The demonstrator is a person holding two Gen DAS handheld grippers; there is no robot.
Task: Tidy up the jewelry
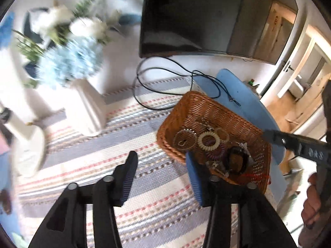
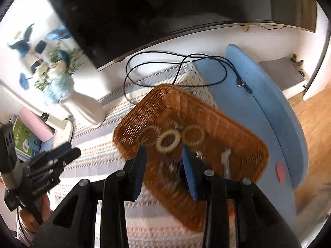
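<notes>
A brown wicker basket (image 1: 209,107) sits on the striped cloth and holds several pieces: a cream coil ring (image 1: 208,140), a thin wire hoop (image 1: 184,139), a purple coil (image 1: 216,153) and a dark bracelet (image 1: 236,160). My left gripper (image 1: 160,160) is open and empty over the cloth, its right finger at the basket's near left corner. In the right wrist view the basket (image 2: 227,124) is blurred, with the cream ring (image 2: 168,140) inside. My right gripper (image 2: 163,155) is open and empty just above the basket's contents. It also shows in the left wrist view (image 1: 289,142).
A white vase with blue and white flowers (image 1: 86,103) stands to the left. A black TV (image 1: 206,16) is behind, with a black cable (image 1: 165,82) lying behind the basket. A blue table edge (image 2: 258,103) runs on the right. A pink box (image 2: 35,124) is far left.
</notes>
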